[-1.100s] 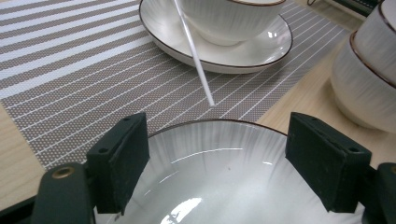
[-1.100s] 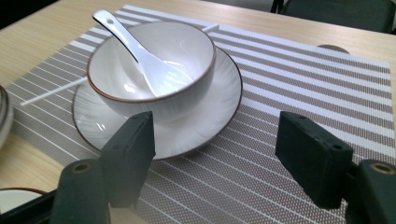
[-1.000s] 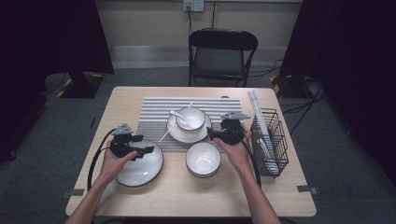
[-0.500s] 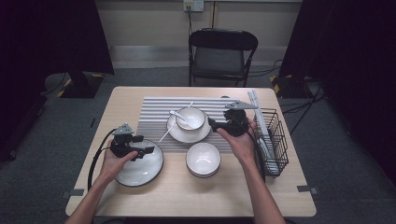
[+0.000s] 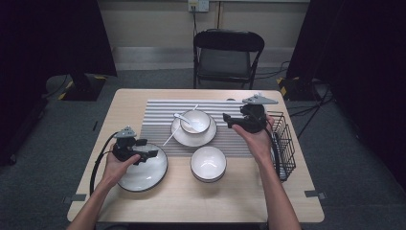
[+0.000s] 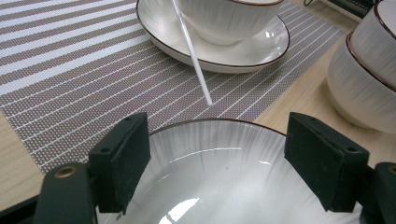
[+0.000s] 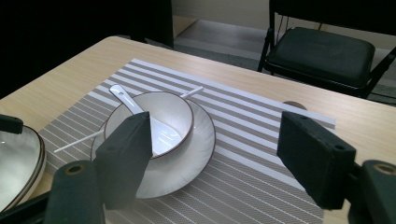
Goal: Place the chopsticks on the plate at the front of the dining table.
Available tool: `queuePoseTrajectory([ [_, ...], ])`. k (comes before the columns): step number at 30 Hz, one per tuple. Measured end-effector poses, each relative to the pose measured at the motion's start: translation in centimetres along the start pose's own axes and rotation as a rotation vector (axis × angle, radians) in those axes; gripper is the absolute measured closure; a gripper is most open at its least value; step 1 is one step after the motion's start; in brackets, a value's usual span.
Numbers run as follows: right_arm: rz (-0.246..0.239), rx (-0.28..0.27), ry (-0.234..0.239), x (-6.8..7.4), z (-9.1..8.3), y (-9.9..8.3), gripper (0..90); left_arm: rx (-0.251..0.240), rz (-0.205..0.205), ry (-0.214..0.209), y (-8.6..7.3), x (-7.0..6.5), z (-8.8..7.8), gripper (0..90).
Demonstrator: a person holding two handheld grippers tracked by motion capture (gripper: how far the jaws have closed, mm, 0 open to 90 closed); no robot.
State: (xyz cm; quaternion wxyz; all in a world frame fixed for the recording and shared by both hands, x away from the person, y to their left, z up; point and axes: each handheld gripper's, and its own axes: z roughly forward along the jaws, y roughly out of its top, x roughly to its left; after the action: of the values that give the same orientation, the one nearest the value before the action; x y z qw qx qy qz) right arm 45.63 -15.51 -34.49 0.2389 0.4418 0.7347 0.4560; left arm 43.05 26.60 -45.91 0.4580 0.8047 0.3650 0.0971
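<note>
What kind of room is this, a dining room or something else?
Probably a recording studio or lab rather than a dining room: black curtains flank the wooden table, cables trail over the grey carpet, and a lone folding chair faces the staged crockery.

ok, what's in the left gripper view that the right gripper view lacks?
Left gripper view: the separate white bowl on bare table, off the striped mat. Right gripper view: the spoon inside the centre bowl, and the folding chair. Both: that mat, the saucer, the white stick, the rimmed plate.
</note>
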Motion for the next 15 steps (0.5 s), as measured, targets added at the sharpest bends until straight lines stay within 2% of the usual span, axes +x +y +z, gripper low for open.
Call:
queuePoseTrajectory([
  [5,0.007,0.022,-0.036,-1.2,-0.5,0.1,27.9,-0.002,-0.002,0.0,0.0,-0.1,0.0,22.5],
  [15,0.048,0.029,-0.062,-3.9,-1.2,-0.1,30.4,0.006,0.007,-0.004,0.3,-0.3,0.2,22.9],
])
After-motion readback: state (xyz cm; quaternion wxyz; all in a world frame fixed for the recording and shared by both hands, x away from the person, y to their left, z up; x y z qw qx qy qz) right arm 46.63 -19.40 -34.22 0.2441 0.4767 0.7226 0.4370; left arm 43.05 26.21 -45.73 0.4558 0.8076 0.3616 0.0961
